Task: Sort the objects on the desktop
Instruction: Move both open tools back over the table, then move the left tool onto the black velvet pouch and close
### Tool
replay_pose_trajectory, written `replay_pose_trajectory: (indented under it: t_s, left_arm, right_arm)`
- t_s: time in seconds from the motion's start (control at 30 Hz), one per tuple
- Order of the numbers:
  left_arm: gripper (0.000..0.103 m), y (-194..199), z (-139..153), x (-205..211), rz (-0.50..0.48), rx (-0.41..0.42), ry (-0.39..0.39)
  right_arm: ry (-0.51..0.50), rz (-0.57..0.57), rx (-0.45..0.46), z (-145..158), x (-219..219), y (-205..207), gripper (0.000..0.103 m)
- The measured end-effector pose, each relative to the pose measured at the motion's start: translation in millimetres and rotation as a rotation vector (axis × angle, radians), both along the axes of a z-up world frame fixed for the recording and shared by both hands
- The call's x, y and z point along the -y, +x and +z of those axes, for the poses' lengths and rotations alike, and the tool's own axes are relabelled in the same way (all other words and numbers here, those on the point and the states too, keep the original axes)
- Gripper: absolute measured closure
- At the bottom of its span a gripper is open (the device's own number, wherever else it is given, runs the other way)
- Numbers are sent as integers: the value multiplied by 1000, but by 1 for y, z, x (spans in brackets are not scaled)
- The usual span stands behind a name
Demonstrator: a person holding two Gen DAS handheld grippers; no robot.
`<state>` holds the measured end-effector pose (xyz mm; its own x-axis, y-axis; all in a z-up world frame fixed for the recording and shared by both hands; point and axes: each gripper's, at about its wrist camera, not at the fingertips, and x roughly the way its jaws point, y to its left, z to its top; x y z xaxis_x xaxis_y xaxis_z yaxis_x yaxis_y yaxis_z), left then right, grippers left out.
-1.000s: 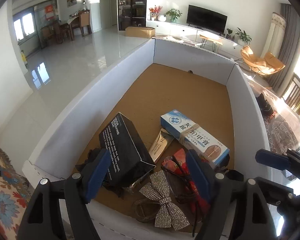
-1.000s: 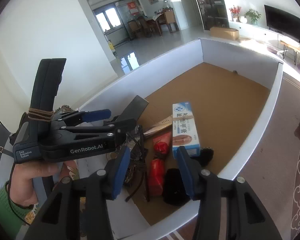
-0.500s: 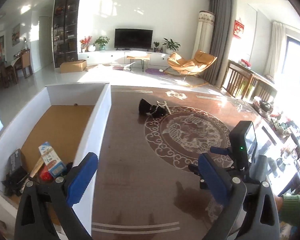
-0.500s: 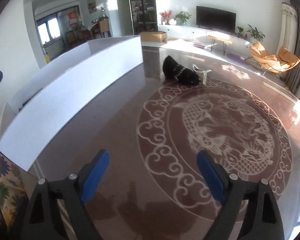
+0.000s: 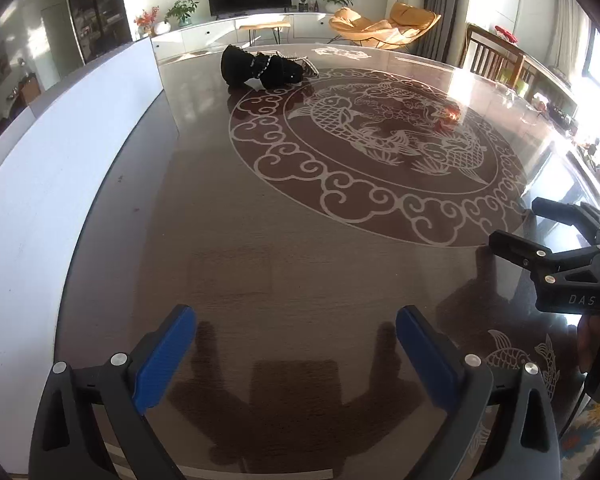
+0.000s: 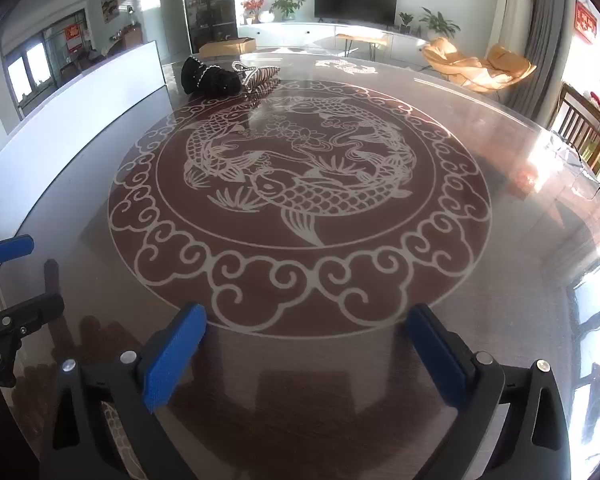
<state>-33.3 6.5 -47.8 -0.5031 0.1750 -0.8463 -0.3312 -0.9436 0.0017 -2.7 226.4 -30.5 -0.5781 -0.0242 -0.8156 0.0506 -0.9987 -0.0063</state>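
1. Left gripper (image 5: pixel 296 344): blue fingers (image 5: pixel 164 354) spread wide, nothing between them, angled down over bare brown tabletop (image 5: pixel 284 240). Jaws opened up within the last second, steady since.
2. Right gripper (image 6: pixel 306 354): fingers (image 6: pixel 174 354) fully apart, empty, jaws have just been opening. Also pointed down at the tabletop, near the edge of the round fish-and-cloud medallion (image 6: pixel 300 184).
3. Each gripper shows in the other's view: right one at the right edge of the left wrist view, left one at the left edge of the right wrist view. They sit side by side, apart.
4. Task item still out: black beaded fabric thing (image 5: pixel 260 67) at the far side of the tabletop, beside a striped silver-trimmed piece (image 6: pixel 262 74). Well away from both grippers.
5. White-walled box (image 5: pixel 60 152) runs along the left side of the tabletop; only its outer wall is visible, contents hidden.
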Motion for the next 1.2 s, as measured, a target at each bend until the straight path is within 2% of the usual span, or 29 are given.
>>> replay_pose_trajectory:
  t_s: [0.23,0.37,0.5,0.6,0.83,1.03,1.13,1.17,1.2]
  left_arm:
    - [0,-15,-4,-4,42,-22,2]
    - [0,-30,-2,-8,92,-2,-4]
    - [0,-27,-2,-4,47,-41,11]
    - [0,-34,-1,-1,43,-41,10]
    - [0,-74,0,2,51,-30,9]
    - [0,-116,1,-7,97,-34,11]
    - [0,-143,3,-18,130,17,0]
    - [0,-153,5,-20,142,41,14]
    - [0,-161,9,-19,154,52,80]
  right_arm:
    - [0,0,0,-1,0,-1,0]
    - [0,0,0,-1,0,-1,0]
    - [1,0,0,-1,-1,-2,0]
    - [4,0,0,-2,-1,-3,0]
    - [3,0,1,-2,-1,-4,0]
    - [3,0,0,-2,-1,-3,0]
    - [3,0,0,-3,-1,-3,0]
    - [3,0,0,-3,-1,-3,0]
    - [2,0,0,-3,-1,-3,0]
